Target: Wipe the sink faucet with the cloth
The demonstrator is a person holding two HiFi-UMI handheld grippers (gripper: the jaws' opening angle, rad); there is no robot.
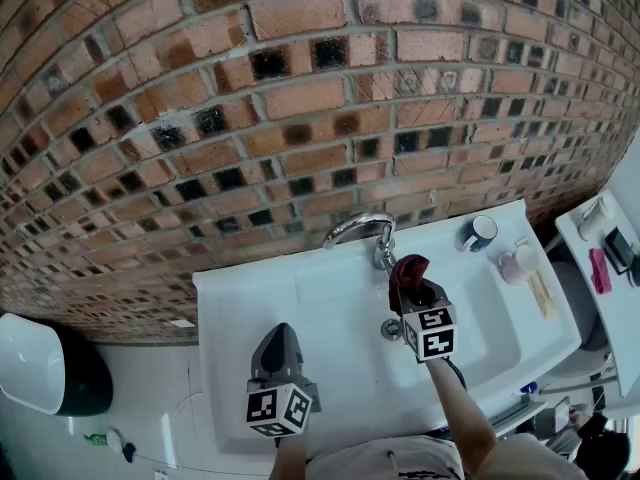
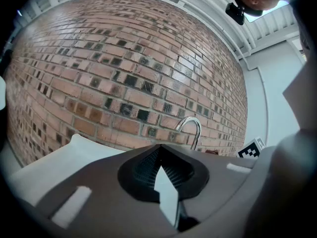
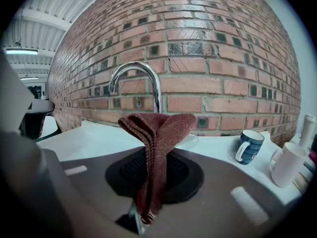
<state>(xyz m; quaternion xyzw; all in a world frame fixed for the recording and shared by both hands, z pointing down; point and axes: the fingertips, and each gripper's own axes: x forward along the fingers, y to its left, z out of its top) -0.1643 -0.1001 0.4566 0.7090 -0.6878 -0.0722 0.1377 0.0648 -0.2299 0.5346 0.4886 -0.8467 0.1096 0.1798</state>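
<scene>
A chrome arched faucet (image 1: 362,230) (image 3: 141,78) (image 2: 190,129) stands at the back of a white sink (image 1: 330,318) against a brick wall. My right gripper (image 1: 410,280) (image 3: 148,182) is shut on a folded dark red cloth (image 3: 156,148) (image 1: 408,270), held just in front of the faucet's base. The cloth sticks up past the jaws and hides the faucet's lower stem in the right gripper view. My left gripper (image 1: 277,353) (image 2: 166,182) hangs shut and empty over the left part of the basin.
A blue mug (image 1: 482,233) (image 3: 249,146) and a white mug (image 1: 520,263) (image 3: 287,163) stand on the sink's right ledge. The drain (image 1: 391,329) lies under the right gripper. A dark bin with a white lid (image 1: 45,368) stands on the floor at left.
</scene>
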